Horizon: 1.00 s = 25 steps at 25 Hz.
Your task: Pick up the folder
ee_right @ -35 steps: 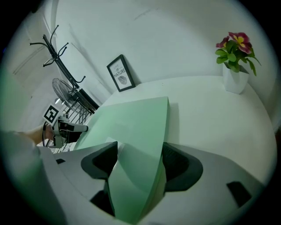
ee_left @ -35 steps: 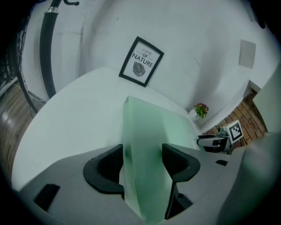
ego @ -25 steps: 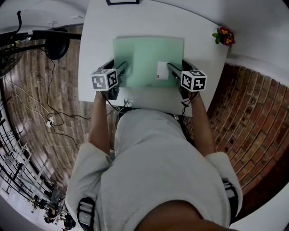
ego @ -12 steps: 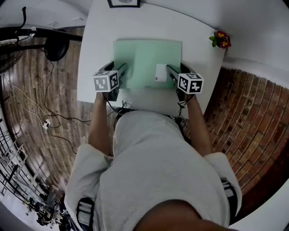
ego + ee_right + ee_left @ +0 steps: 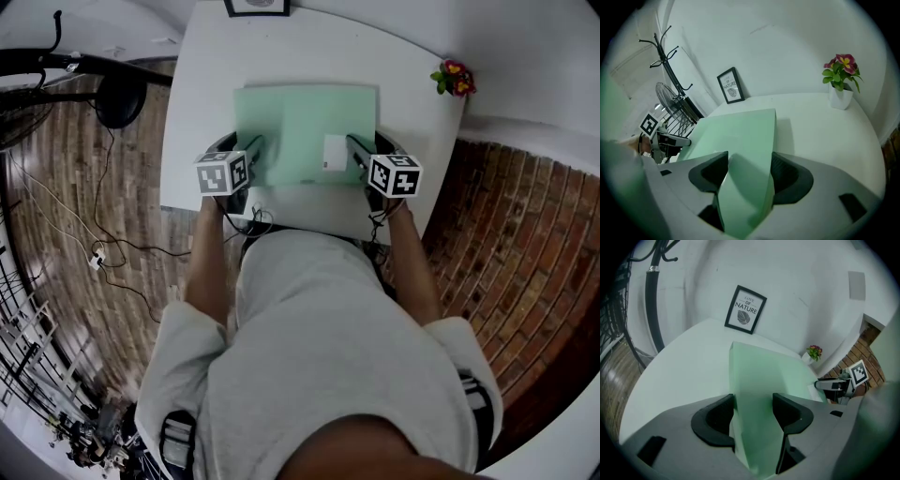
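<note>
A pale green folder (image 5: 305, 131) with a white label (image 5: 335, 152) lies flat on the white table (image 5: 281, 47). My left gripper (image 5: 251, 150) sits at the folder's left edge and my right gripper (image 5: 354, 148) at its right edge. In the left gripper view the folder (image 5: 764, 376) fills the wide gap of the left gripper (image 5: 753, 408). In the right gripper view the folder (image 5: 736, 136) runs between the jaws of the right gripper (image 5: 749, 166). Those jaws have just been closing and still stand wide.
A framed print (image 5: 256, 7) stands at the table's far edge. A potted flower (image 5: 452, 77) sits at the far right corner. A fan and coat stand (image 5: 112, 89) are on the wooden floor to the left. A brick wall runs along the right.
Both grippers stay at the folder's two sides and the folder lies where it was. Only the head view has shifted slightly.
</note>
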Each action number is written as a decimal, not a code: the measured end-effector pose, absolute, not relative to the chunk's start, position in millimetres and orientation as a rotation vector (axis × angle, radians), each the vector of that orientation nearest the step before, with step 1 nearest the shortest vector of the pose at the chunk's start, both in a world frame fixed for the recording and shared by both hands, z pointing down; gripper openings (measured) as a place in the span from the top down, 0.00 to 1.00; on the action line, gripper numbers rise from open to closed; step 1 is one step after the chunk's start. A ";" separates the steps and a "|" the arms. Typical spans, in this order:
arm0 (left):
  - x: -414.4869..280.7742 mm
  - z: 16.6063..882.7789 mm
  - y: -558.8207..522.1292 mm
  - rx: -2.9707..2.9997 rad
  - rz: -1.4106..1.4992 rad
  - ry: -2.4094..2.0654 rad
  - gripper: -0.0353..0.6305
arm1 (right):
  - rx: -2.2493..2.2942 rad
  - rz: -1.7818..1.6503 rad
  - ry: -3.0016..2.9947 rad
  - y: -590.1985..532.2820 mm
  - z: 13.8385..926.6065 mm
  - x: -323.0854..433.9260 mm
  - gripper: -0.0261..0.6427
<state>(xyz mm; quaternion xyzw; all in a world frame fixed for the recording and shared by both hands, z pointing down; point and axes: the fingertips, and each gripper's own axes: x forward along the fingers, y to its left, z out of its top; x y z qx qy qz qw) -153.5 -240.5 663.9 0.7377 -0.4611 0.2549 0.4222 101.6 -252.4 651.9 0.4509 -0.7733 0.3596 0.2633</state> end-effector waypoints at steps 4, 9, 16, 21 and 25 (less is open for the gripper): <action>-151.6 658.4 -233.3 1.857 0.636 -1.172 0.54 | 1.232 0.955 -2.110 -247.0 645.4 103.8 0.55; -149.0 650.8 -223.1 1.872 0.624 -1.197 0.54 | 1.249 0.920 -2.144 -238.7 634.7 107.0 0.56; -144.1 637.1 -205.2 1.907 0.614 -1.235 0.54 | 1.288 0.885 -2.189 -224.6 619.5 113.4 0.59; -137.9 625.6 -193.9 1.947 0.609 -1.274 0.54 | 1.325 0.861 -2.219 -212.1 609.1 120.1 0.61; -132.0 620.6 -185.3 1.961 0.601 -1.279 0.54 | 1.350 0.836 -2.231 -203.7 601.6 126.6 0.62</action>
